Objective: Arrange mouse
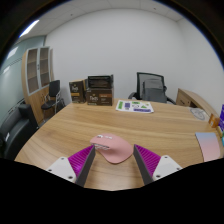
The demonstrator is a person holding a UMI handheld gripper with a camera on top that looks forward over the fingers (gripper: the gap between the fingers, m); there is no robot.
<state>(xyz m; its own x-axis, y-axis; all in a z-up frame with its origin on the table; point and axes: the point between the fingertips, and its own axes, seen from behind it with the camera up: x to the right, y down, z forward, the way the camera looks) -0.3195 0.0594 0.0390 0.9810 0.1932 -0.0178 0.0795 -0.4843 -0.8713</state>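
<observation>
Currently gripper point(114, 160) held apart, pink mouse point(113, 148) lying between fingers on wooden table point(100, 122), gap seen at each side. Office chair point(150, 87) and low shelf point(99, 90) seen far, against white wall.

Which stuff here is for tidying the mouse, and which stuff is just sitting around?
For the job:
- pink mouse, between the fingers, resting on the table
- gripper, fingers open around it

Just lying about:
- pink sheet near the table's edge
- papers on the far side
- office chair behind the table
</observation>
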